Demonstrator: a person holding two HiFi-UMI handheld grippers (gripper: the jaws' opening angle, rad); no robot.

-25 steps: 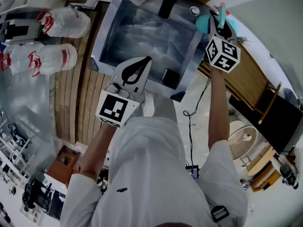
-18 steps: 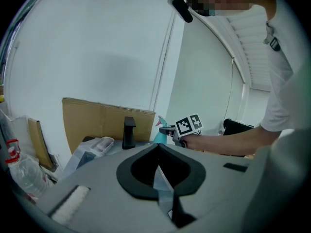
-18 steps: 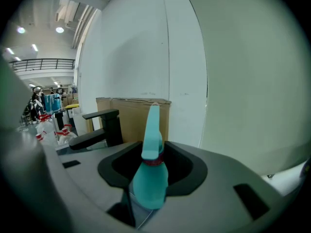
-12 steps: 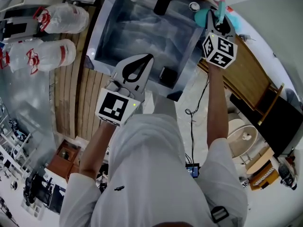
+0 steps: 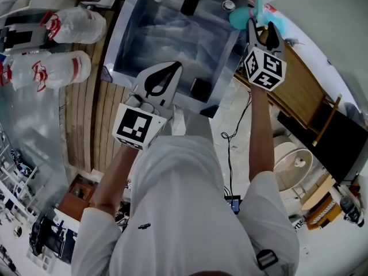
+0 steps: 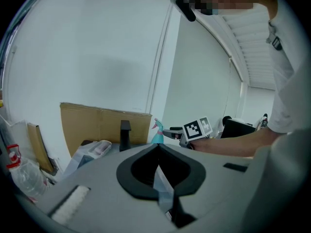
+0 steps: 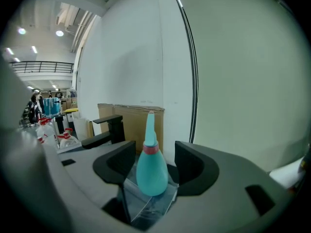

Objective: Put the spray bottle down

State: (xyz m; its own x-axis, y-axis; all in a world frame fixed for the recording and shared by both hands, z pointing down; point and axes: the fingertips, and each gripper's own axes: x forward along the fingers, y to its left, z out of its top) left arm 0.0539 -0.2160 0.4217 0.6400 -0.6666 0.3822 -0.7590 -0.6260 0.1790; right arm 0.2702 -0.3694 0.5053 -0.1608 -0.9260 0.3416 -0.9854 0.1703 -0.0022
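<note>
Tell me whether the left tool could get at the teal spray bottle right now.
Probably not easily. The right tool, jaws open, flanks the spray bottle at the far right corner of the sink, blocking both sides; the left tool sits shut near the sink's front edge.

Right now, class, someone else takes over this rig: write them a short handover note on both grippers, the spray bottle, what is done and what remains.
Left gripper: shut, nothing in it, held above the near edge of the sink.
Right gripper: open, jaws apart on either side of the spray bottle.
Spray bottle: upright by the sink's far right corner. Its base is hidden, but it seems to stand on its own.
Done: bottle apparently put down and let go.
Left: draw the right gripper back without knocking the bottle.
</note>
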